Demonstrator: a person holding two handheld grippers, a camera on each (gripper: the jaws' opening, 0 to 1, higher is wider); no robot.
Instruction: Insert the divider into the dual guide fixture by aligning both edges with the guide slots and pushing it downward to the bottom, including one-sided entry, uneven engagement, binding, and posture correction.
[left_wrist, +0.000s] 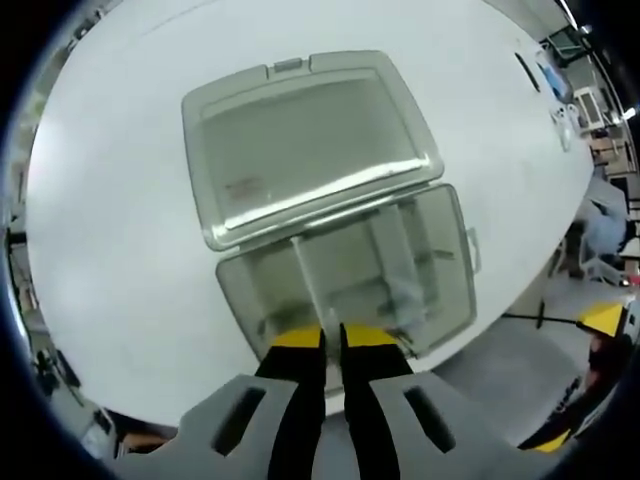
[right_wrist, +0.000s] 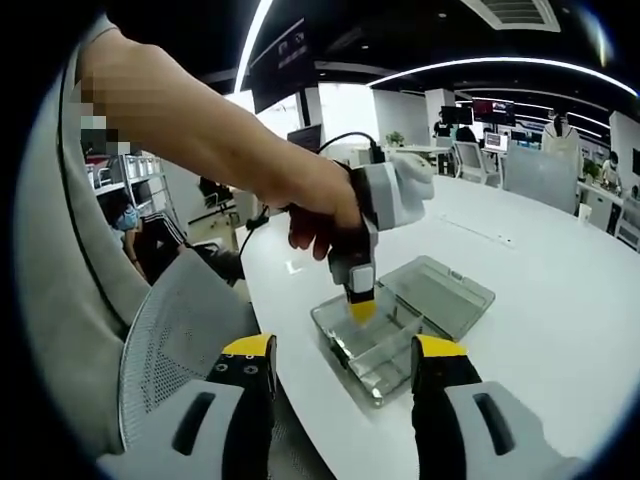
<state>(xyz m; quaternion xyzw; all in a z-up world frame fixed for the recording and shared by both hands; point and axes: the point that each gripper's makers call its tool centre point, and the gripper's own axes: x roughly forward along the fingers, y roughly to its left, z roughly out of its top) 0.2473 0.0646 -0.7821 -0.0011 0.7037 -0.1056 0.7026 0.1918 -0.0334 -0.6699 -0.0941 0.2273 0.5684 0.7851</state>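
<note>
In the left gripper view, the left claw (left_wrist: 332, 340) is pinched narrow on the top edge of the divider (left_wrist: 308, 285), a thin clear panel standing upright inside the clear box (left_wrist: 345, 275) near the white desk's (left_wrist: 120, 200) edge. The box's lid (left_wrist: 305, 140) lies open flat behind it.

In the right gripper view, the right claw (right_wrist: 342, 362) stands wide, holding nothing, off the desk's (right_wrist: 560, 290) edge. A hand (right_wrist: 320, 215) holds the left claw (right_wrist: 361, 308) down in the box (right_wrist: 375, 345).

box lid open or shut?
Open. The lid lies folded back flat on the table beside the clear box, compartments exposed.
</note>
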